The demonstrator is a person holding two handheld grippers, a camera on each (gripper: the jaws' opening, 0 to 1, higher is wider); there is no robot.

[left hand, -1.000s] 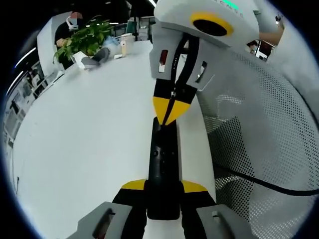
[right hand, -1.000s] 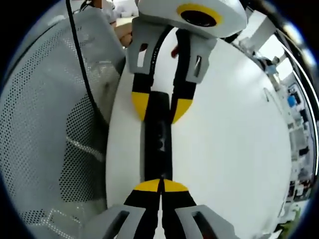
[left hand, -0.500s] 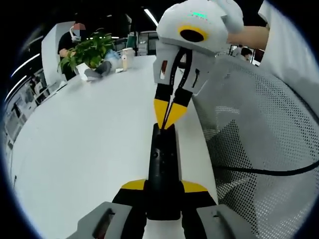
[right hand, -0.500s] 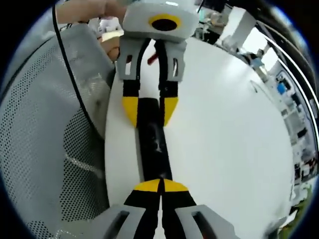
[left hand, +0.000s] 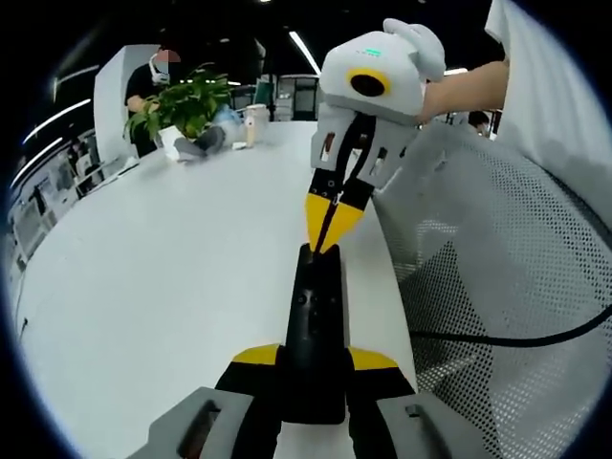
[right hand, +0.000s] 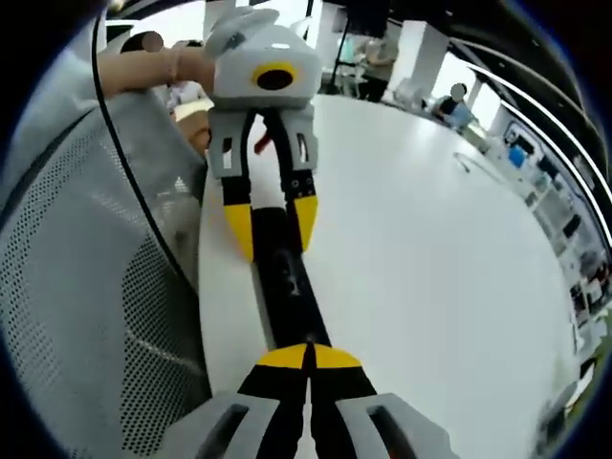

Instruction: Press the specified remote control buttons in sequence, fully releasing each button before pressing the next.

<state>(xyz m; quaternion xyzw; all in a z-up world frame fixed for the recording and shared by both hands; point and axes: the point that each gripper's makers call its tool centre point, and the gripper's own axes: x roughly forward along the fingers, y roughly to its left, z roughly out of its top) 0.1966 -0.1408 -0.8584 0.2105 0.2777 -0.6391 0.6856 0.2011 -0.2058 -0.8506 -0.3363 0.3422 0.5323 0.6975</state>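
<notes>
Two grippers are meeting at one black remote control (left hand: pixel 314 335) lying lengthwise on the white counter (left hand: pixel 163 287). The left gripper (left hand: pixel 314 361) is clamping its near end between yellow-tipped jaws, while the right gripper (left hand: pixel 328 222) is touching the far end with jaws pressed together. The left gripper view is showing a potted plant (left hand: pixel 182 96); the right gripper view is showing a mesh chair (right hand: pixel 86 287) crowding the counter edge.
</notes>
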